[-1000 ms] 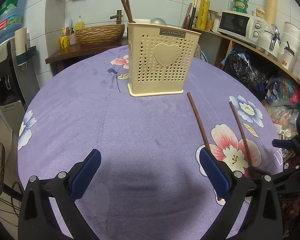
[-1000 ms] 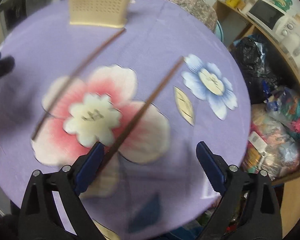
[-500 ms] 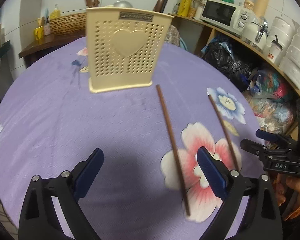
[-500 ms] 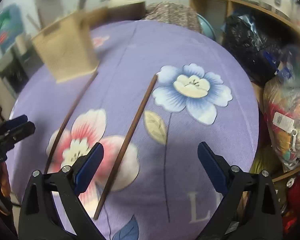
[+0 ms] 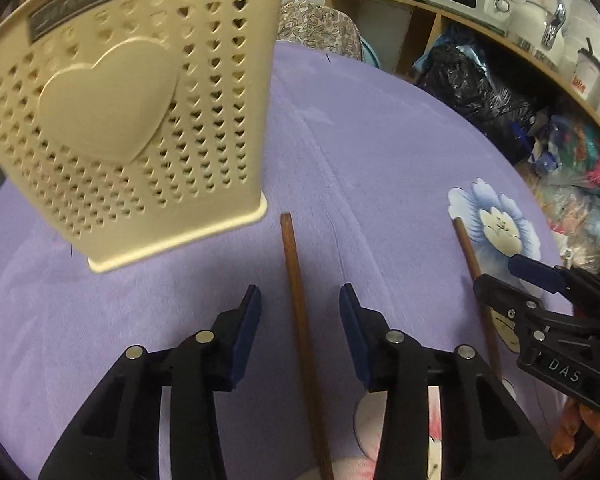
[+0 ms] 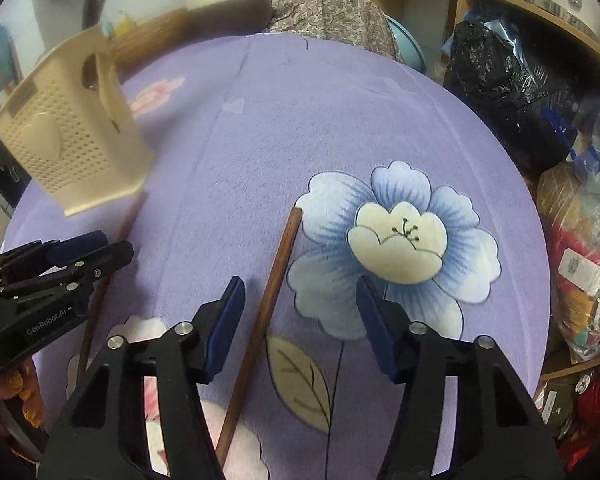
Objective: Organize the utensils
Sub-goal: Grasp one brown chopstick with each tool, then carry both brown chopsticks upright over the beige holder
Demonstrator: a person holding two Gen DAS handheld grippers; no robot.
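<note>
Both tools narrowed (were wide) | left tool (image 5: 300, 312) straddles chopstick (image 5: 300, 320)

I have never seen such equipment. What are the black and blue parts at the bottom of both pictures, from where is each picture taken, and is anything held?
A person carries one hand-held gripper in each hand, each with a camera looking along its two blue-padded fingers. One picture comes from the left hand-held gripper, the other from the right hand-held gripper. On the purple flowered tablecloth lie two brown chopsticks beside a beige utensil holder. Each gripper is open around one chopstick: left chopstick, right chopstick. Nothing is held yet.
</note>
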